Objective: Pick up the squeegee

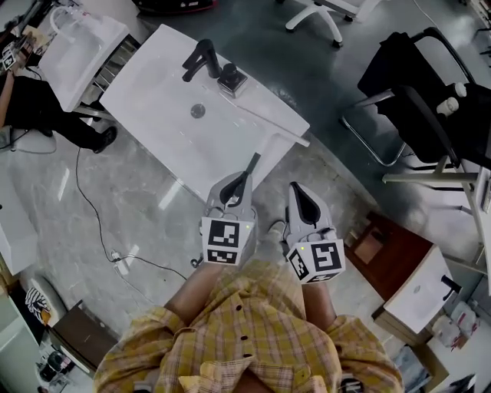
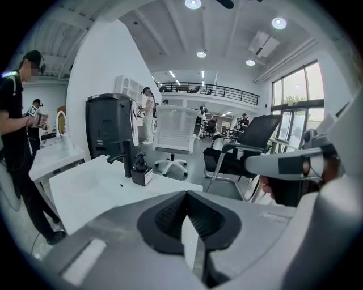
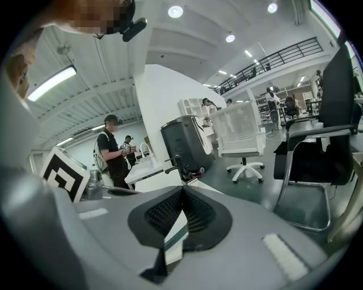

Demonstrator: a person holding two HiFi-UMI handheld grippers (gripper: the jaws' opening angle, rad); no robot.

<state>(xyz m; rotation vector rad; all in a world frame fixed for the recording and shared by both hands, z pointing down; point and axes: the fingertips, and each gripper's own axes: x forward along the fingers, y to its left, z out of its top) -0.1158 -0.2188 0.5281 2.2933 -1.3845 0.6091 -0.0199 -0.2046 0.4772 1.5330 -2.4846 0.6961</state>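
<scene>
Left gripper and right gripper — both jaws together — one sink, one faucet.

Even, bright light from ceiling lamps at twelve o'clock; gripper views bulge, corners black, near foreground soft.

The squeegee lies at the white table's 4 o'clock edge, with what looks like its long pale blade along the rim and its thin dark handle jutting past the edge toward 7 o'clock
</scene>
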